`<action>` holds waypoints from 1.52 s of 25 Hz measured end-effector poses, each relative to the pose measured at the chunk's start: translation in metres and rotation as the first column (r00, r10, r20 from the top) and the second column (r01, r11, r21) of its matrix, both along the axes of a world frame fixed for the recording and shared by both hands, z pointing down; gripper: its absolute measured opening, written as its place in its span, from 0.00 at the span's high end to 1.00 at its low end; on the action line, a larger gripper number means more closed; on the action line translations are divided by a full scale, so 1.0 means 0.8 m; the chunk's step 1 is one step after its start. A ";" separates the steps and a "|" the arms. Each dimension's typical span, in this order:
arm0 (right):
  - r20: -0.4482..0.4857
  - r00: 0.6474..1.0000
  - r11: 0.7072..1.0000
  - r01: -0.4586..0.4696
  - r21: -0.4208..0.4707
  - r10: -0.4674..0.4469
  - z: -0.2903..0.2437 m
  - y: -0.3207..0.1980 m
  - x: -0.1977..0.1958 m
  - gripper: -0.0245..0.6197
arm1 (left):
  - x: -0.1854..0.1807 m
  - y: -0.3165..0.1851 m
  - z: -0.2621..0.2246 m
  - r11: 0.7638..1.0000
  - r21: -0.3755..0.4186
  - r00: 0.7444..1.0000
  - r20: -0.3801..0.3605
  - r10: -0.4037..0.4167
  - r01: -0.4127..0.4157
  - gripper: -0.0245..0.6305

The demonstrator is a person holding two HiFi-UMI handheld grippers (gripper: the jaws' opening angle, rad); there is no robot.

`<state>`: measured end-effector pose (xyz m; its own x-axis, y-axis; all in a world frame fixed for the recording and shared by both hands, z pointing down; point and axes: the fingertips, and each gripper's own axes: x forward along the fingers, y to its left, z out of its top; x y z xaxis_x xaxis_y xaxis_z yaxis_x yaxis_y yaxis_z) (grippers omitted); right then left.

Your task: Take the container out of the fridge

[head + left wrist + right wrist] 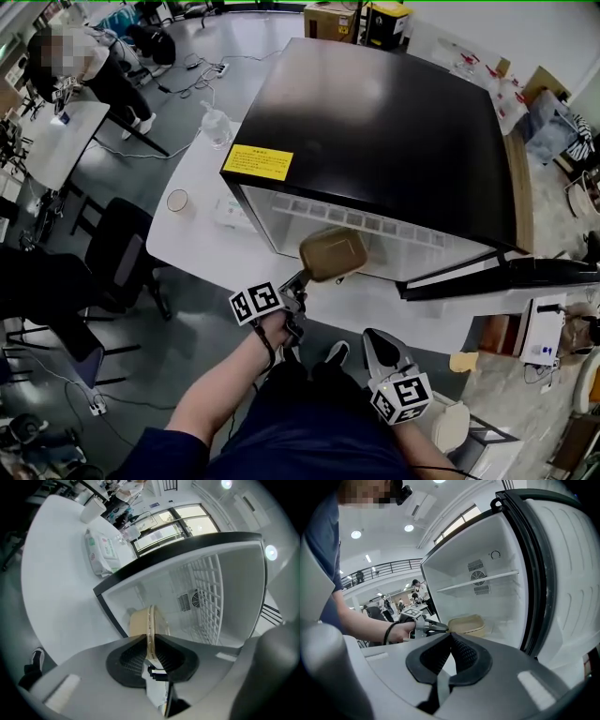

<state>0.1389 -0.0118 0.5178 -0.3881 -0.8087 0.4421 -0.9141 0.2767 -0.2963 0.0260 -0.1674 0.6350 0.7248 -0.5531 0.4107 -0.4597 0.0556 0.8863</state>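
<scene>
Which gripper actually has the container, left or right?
Left gripper: its fingers pinch the tan container by its rim at the open fridge. Right gripper is shut, empty, held back.

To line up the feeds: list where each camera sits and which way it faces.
Head view: on the person's head, steeply down on the fridge; left forearm, left gripper, right gripper show.
Left gripper view: on the left gripper, into the open fridge; its jaws clamp the container by its rim.
Right gripper view: on the right gripper, toward the fridge; its shut jaws and the left hand show.
Shared: all show the container.
</scene>
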 end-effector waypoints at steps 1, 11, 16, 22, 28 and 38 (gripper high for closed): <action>0.004 1.000 1.000 0.004 -0.001 -0.004 0.000 -0.002 -0.002 0.95 | -0.004 0.003 -0.001 1.000 0.004 1.000 0.004 0.002 -0.002 0.88; 0.007 0.997 0.997 0.071 -0.008 -0.071 0.010 -0.007 -0.031 0.95 | -0.040 0.033 0.000 0.999 0.026 0.998 0.048 0.039 -0.040 0.88; 0.009 0.994 0.994 0.107 -0.012 -0.107 0.014 -0.009 -0.049 0.95 | -0.056 0.041 -0.007 0.998 0.041 0.999 0.038 0.038 -0.040 0.88; 0.014 0.989 0.989 0.144 -0.015 -0.144 0.016 -0.010 -0.064 0.95 | -0.073 0.051 -0.010 0.999 0.035 0.999 0.032 0.016 -0.018 0.88; 0.017 0.985 0.984 0.175 -0.020 -0.174 0.020 -0.011 -0.077 0.95 | -0.091 0.061 -0.012 0.999 0.035 1.000 0.011 -0.006 0.006 0.88; 0.022 0.973 0.973 0.230 -0.032 -0.229 0.026 -0.016 -0.101 0.95 | -0.140 0.079 -0.011 0.999 0.043 1.000 -0.003 -0.020 0.020 0.88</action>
<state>0.0579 -0.0246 0.5384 -0.5696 -0.6815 0.4596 -0.8219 0.4678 -0.3250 -0.0857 -0.1041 0.6263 0.7145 -0.5846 0.3844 -0.4568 0.0264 0.8892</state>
